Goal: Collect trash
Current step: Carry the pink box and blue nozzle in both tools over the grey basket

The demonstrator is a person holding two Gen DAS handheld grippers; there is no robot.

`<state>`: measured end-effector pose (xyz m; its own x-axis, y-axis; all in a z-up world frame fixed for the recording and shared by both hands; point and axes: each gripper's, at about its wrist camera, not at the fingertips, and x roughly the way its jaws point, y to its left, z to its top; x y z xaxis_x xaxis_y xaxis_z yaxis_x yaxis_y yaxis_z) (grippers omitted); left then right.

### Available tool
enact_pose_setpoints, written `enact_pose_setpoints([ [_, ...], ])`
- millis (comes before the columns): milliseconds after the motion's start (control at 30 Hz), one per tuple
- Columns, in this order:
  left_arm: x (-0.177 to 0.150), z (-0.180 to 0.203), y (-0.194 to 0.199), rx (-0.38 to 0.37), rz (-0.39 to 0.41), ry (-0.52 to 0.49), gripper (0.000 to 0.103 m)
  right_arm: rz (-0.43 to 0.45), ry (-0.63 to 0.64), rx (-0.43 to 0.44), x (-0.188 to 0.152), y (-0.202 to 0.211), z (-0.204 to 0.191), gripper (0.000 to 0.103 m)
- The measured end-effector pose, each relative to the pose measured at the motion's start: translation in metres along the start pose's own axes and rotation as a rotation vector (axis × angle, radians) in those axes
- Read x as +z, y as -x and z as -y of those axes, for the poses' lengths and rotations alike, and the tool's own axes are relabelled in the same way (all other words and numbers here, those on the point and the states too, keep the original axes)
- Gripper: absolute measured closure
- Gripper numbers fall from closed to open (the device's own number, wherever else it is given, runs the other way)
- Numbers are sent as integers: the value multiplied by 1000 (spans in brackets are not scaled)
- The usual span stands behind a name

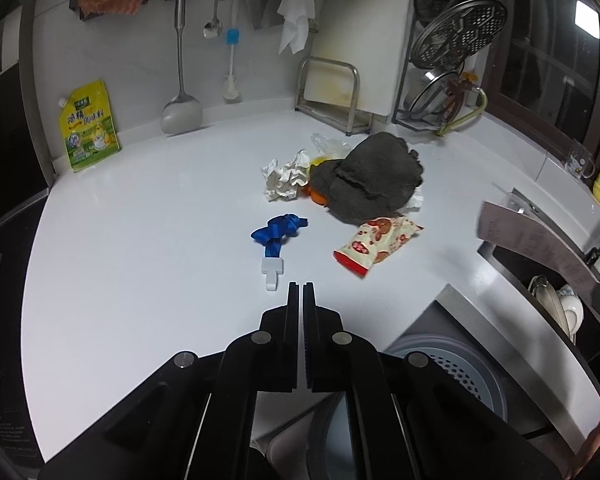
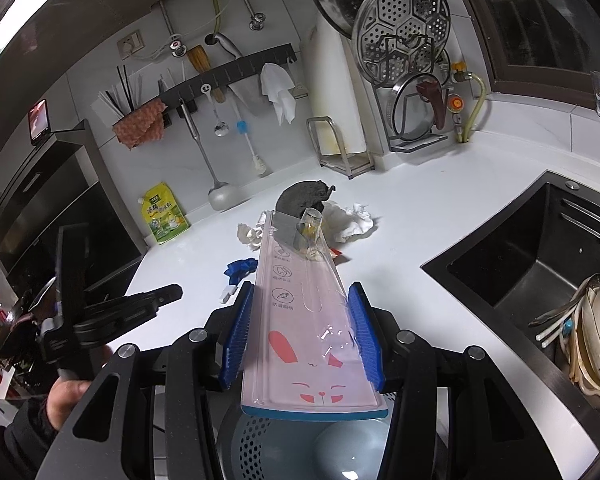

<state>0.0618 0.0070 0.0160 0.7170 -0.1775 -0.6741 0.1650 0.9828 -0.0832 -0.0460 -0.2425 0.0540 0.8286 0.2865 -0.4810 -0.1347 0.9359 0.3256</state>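
Two grippers: left gripper (image 1: 302,286) jaws clenched empty, right gripper (image 2: 300,300) jaws grasping a pink board (image 2: 304,320).

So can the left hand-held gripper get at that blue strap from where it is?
Probably yes. The blue strap lies on open counter just ahead of the left hand-held gripper, nothing between them. Its jaws are shut and empty, so they must open first.

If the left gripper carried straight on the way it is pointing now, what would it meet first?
Probably the small white hook tied to the blue ribbon, lying on the countertop just ahead and slightly left of the shut left gripper. Depth is uncertain, so it might touch bare countertop first.
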Motion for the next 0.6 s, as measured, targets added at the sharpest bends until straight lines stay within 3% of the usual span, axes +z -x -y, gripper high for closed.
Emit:
enact_pose_setpoints([
  [67, 4, -4, -13, 14, -6, 6, 94, -4, -7, -1, 0, -3, 3, 57],
  [133, 8, -9, -27, 12, -20, 18, 79, -10, -12, -3, 1, -7, 7, 57],
  [200, 12, -15, -40, 22, -23, 32, 48, -18, -17, -5, 1, -12, 10, 57],
  [600, 39, -24, -120, 68, -113, 43, 40, -48, -57, -5, 5, -39, 31, 57],
])
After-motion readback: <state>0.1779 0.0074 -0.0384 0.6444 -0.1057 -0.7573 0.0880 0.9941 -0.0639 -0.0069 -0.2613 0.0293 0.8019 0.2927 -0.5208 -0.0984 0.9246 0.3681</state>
